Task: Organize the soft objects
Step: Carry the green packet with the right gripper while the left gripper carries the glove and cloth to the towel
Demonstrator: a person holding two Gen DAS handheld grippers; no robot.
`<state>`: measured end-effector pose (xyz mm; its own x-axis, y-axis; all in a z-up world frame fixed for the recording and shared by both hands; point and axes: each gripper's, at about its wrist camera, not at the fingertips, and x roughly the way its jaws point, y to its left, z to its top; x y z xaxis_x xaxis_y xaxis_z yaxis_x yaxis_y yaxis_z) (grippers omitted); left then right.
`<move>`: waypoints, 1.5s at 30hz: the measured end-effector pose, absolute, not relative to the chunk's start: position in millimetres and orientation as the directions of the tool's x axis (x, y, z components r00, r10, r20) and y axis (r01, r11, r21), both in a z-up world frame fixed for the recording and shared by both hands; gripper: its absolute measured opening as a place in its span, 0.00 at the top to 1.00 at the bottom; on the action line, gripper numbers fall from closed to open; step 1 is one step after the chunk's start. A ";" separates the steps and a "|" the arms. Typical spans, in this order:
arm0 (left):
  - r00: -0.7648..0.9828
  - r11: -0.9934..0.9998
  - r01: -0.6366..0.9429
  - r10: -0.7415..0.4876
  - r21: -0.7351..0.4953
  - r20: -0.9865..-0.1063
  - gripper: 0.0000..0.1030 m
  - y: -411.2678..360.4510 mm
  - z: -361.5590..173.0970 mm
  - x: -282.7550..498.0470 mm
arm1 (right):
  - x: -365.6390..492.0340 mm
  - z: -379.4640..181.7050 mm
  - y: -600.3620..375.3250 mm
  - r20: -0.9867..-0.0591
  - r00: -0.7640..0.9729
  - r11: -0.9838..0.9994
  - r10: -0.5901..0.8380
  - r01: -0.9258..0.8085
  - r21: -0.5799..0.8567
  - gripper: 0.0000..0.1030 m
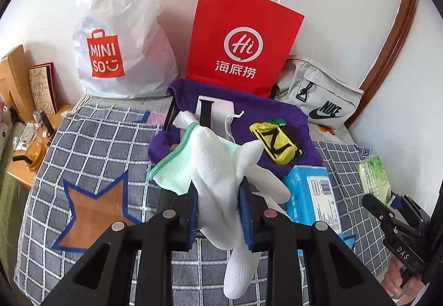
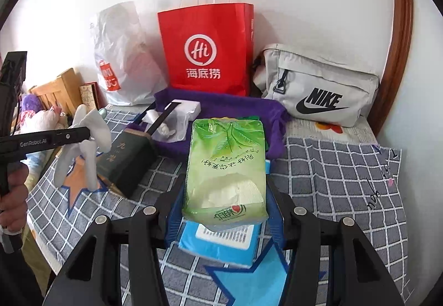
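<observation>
My left gripper (image 1: 218,211) is shut on a white knit glove (image 1: 221,175). A mint-green cloth (image 1: 177,164) is bunched against the glove and lifted above the bed with it. In the right wrist view the left gripper (image 2: 85,135) shows at the left edge with the white glove (image 2: 91,125) dangling from it. My right gripper (image 2: 225,211) is shut on a green tissue pack (image 2: 225,167), held above a blue tissue pack (image 2: 221,245) on the blanket. The left wrist view shows the right gripper (image 1: 387,199) and the green tissue pack (image 1: 373,178) at the far right.
A purple cloth (image 1: 277,117) lies behind, with a yellow-black item (image 1: 274,143) on it. Against the wall stand a white Miniso bag (image 1: 121,37), a red paper bag (image 1: 241,42) and a grey Nike bag (image 1: 318,95). A dark green box (image 2: 124,162) rests on the checked blanket (image 1: 97,139).
</observation>
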<state>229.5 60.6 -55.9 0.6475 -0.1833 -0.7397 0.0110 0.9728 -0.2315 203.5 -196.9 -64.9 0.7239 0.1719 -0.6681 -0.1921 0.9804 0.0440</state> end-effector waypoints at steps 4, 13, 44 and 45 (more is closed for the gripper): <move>0.652 0.978 0.011 -0.166 -0.210 -0.740 0.76 60.2 -50.2 248.3 | 227.2 -64.3 -202.9 -0.670 0.723 0.983 0.169 -0.170 0.065 0.49; 0.639 0.979 -0.005 -0.153 -0.203 -0.754 0.76 65.5 -51.1 295.8 | 282.0 -57.9 -206.0 -0.660 0.734 0.985 0.163 -0.155 0.070 0.49; 0.549 0.964 -0.019 -0.211 -0.265 -0.808 0.76 59.5 -105.8 417.5 | 417.2 -100.9 -201.1 -0.716 0.666 0.973 0.209 -0.214 0.086 0.49; 0.544 0.962 -0.020 -0.219 -0.273 -0.810 0.76 60.4 -108.6 418.4 | 419.1 -103.1 -200.0 -0.719 0.661 0.972 0.214 -0.218 0.088 0.49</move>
<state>418.4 60.4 -108.6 0.5437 -0.2187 -0.8103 -0.0202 0.9618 -0.2732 419.1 -200.0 -103.1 0.6614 0.2135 -0.7190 -0.2185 0.9719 0.0877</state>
